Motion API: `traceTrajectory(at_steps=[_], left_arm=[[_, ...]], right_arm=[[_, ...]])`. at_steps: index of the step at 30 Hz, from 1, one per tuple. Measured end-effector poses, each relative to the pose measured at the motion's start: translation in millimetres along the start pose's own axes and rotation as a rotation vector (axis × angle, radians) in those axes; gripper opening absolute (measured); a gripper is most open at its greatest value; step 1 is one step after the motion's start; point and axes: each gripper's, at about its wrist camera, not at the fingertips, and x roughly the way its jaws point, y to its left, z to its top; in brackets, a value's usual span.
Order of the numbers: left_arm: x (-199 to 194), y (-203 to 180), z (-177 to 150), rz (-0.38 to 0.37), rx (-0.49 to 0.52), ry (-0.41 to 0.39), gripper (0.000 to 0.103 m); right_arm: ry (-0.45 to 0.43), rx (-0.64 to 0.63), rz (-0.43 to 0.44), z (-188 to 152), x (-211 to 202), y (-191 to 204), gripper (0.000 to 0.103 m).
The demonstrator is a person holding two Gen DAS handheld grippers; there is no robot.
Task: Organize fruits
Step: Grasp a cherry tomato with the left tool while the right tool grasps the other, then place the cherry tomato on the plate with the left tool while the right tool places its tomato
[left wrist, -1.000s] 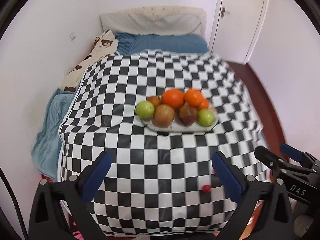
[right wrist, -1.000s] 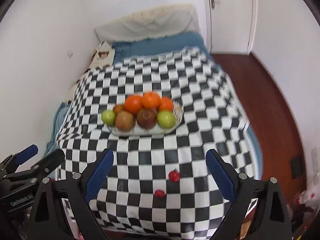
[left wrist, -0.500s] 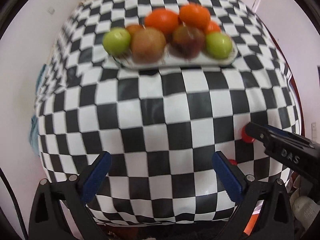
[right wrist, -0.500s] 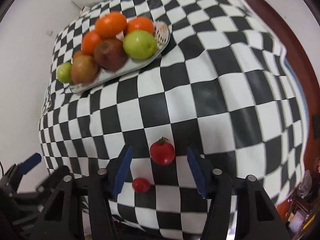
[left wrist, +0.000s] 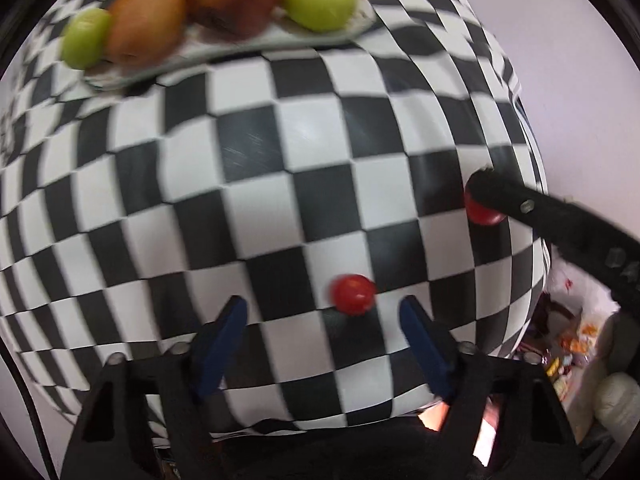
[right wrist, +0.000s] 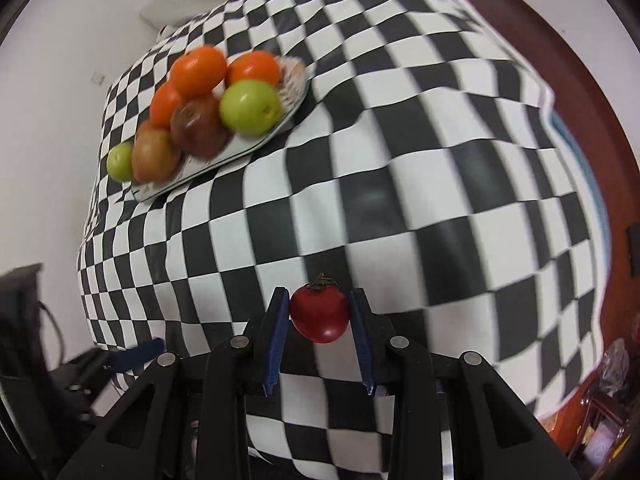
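Right gripper (right wrist: 319, 316) is pinching the larger round red cherry tomato (right wrist: 319, 314) on the black-and-white checkered cloth (right wrist: 400, 208); left gripper (left wrist: 322, 322), jaws closing, is straddling the smaller one (left wrist: 352, 294) (untouched), which is risking rolling away.

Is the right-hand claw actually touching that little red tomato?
Touching. In the right wrist view, the right gripper has both blue pads against the tomato, with no gap.

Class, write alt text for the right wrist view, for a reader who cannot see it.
The right tongs are shut on a small red tomato just above a black-and-white checkered cloth. Further back, to the left, a plate holds oranges, green apples and reddish-brown fruit.
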Motion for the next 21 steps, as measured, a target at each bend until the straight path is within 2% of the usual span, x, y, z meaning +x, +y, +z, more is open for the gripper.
traceTrajectory(at_steps=[2, 5, 7, 11, 13, 21], left_arm=[[12.2, -6.8, -0.2, -0.011, 0.011, 0.028, 0.061], [23.8, -15.3, -1.1, -0.003, 0.026, 0.041, 0.05], [26.2, -18.9, -1.8, 0.007, 0.034, 0.032, 0.046], [26.3, -19.9, -0.7, 0.015, 0.036, 0.016, 0.028], [24.9, -17.3, -0.4, 0.01, 0.028, 0.007, 0.024], [14.4, -3.7, 3.7, -0.002, 0.007, -0.024, 0.023]], right_arm=[[-0.001, 0.011, -0.01, 1.1, -2.2, -6.6, 0.033], [0.003, 0.032, -0.013, -1.2, -3.0, -15.8, 0.033], [0.004, 0.045, -0.01, -3.6, -2.6, -19.0, 0.033], [0.003, 0.056, -0.001, -8.3, -1.5, -21.6, 0.033], [0.006, 0.051, -0.001, -6.6, 1.3, -19.0, 0.033], [0.002, 0.03, 0.006, 0.6, 3.0, -9.1, 0.033]])
